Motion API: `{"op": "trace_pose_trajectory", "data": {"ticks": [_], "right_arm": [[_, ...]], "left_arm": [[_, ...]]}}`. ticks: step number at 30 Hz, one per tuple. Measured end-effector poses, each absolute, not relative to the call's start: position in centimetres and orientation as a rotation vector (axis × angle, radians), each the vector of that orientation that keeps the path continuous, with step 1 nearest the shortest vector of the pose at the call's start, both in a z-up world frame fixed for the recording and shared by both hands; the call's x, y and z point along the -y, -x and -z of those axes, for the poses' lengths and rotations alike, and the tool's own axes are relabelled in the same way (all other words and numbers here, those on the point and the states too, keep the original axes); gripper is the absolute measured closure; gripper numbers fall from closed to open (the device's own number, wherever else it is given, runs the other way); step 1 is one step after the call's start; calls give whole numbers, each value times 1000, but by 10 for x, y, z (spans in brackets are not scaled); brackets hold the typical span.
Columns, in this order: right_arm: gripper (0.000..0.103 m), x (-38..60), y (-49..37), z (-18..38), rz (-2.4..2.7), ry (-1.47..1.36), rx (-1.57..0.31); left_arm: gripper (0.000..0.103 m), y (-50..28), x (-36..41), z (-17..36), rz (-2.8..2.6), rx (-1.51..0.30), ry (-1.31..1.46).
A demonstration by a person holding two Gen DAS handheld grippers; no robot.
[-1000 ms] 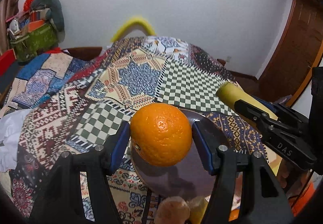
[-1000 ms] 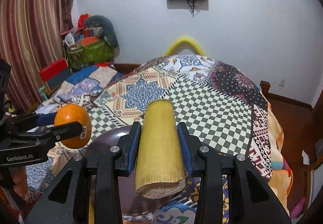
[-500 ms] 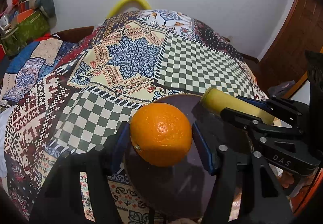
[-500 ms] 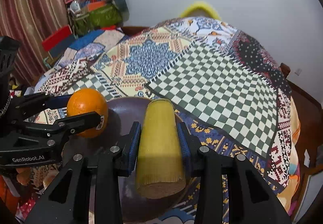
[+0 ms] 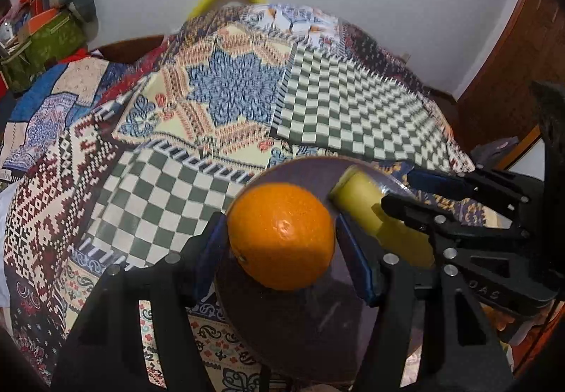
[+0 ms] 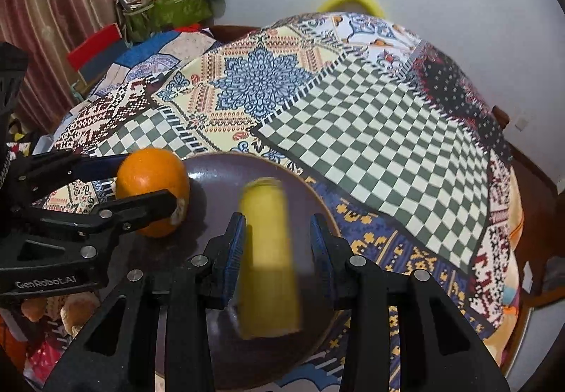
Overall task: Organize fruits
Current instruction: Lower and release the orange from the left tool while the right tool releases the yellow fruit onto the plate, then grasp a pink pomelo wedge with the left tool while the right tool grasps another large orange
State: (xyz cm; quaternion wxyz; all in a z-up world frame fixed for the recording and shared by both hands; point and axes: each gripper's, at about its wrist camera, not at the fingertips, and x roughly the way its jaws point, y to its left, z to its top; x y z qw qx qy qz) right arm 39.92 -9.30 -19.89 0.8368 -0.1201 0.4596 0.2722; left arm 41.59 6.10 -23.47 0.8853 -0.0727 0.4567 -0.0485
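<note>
An orange (image 5: 280, 236) sits between the fingers of my left gripper (image 5: 280, 243), over the left part of a dark purple plate (image 5: 310, 332); a thin gap shows on each side, so the jaws look slightly apart. The orange also shows in the right wrist view (image 6: 152, 191). My right gripper (image 6: 277, 243) is open, its pads apart from a yellow cylinder-shaped fruit piece (image 6: 270, 258) that is blurred over the plate (image 6: 219, 180). The yellow piece also shows in the left wrist view (image 5: 367, 201).
The plate lies on a patchwork quilt (image 6: 370, 109) over a bed. A white wall stands behind. A green bag with clutter (image 6: 166, 7) sits far left. Brownish fruits (image 6: 70, 311) lie low at the left. A wooden door (image 5: 512, 56) is at the right.
Both grippers have come down over the plate. My right gripper has opened and the yellow piece has left its pads. The left jaws have loosened around the orange.
</note>
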Motion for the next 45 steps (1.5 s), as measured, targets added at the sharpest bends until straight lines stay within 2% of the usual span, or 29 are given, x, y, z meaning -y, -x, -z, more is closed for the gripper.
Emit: {"op": "trace_pose_trajectory", "data": {"ticks": [7,12,17,21,28,31,33,45], "right_arm": [[62,97,-387,188,-550,243,-932],[52,106,-372,166,-533,208,-875],[50,114,-350,139,-512,196,-802],[40,124,-332,118,-494,178,-740],[40,139,-299,91,-471,149,-670],[37,144,-287,84,-456,140,-648],[31,147,-279,81,-450,132,-633],[23,171,-237,86,-394,137,-600]], "left_arm": [[40,-399,-62,207,87,-887,123],[40,-380,-66,189,77,-853,126],[40,-360,-65,171,72,-817,117],[40,-337,-62,152,66,-777,98],[40,-304,-60,129,71,-740,101],[40,-291,-58,125,74,-735,100],[39,-283,-56,122,75,-733,98],[35,-245,-50,139,62,-775,84]]}}
